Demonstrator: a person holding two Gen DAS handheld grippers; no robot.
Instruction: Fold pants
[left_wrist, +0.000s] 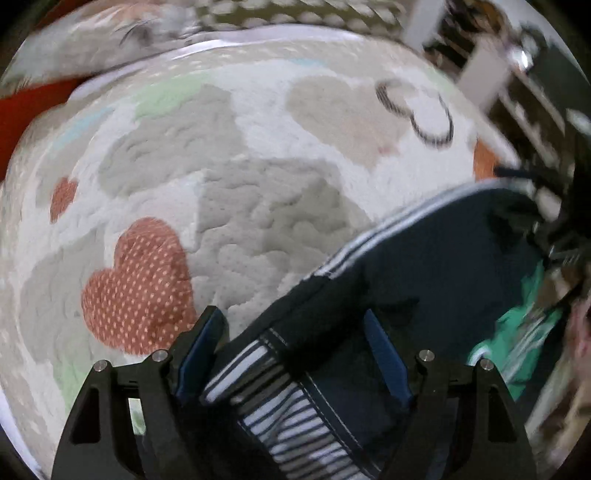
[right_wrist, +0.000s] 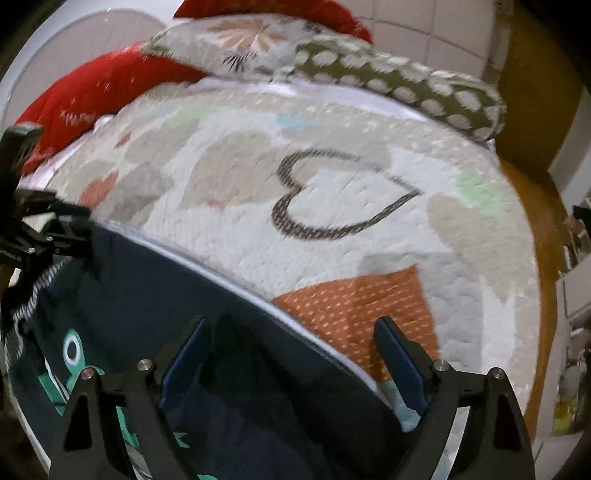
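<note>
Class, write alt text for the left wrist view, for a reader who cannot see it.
The open left gripper straddles the striped waistband of dark navy pants lying on a quilted bedspread patterned with hearts. White side stripes edge the pants, and a green print shows at right. The image is blurred.

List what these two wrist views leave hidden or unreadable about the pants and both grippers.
- Pants length: cut off by the lower edge in both views, so the legs stay unseen.
- Green print: partly covered by the right gripper; design unreadable.
- Left gripper: fingers apart with the striped waistband between; contact unclear.
- Quilt edges: motion-blurred in both views.
</note>
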